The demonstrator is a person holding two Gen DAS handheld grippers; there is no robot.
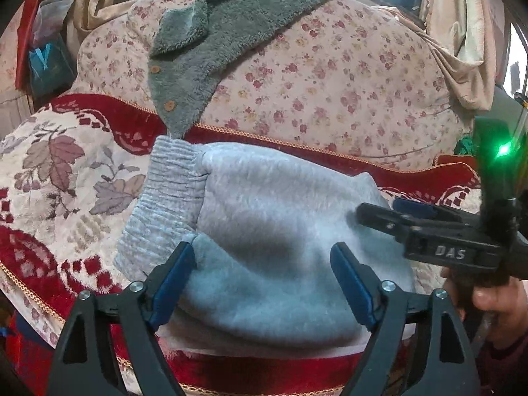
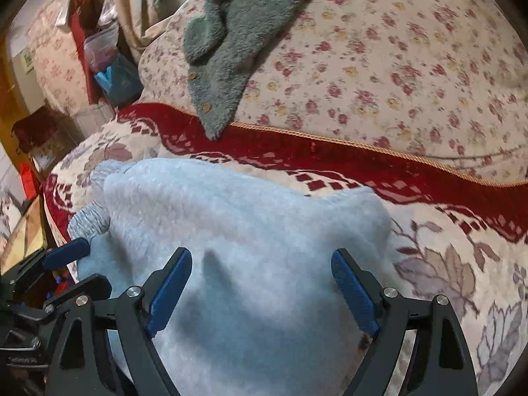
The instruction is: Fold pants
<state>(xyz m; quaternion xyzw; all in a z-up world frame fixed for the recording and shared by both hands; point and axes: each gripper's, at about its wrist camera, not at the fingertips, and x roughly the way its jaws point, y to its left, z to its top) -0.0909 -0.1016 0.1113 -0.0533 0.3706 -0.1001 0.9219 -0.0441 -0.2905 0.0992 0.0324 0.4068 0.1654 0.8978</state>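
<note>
The pale grey pants [image 1: 264, 237] lie folded into a compact bundle on the red-and-cream patterned bed cover [image 1: 66, 171], near its front edge, ribbed waistband to the left (seen from the left wrist). The left tool [image 1: 264, 264] and right tool [image 2: 260, 270] both stand wide open above the fleece, gripping nothing. A green fleece jacket [image 1: 211, 43] drapes over the floral cushion [image 1: 330, 79] behind.

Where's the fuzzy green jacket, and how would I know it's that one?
Find the big flowery cushion at the back of the red patterned blanket. The green fleece jacket drapes down its front, its tip reaching the blanket's red border. Unlike the pale grey pants lying nearer, it is dark, shaggy and has round wooden buttons.
</note>
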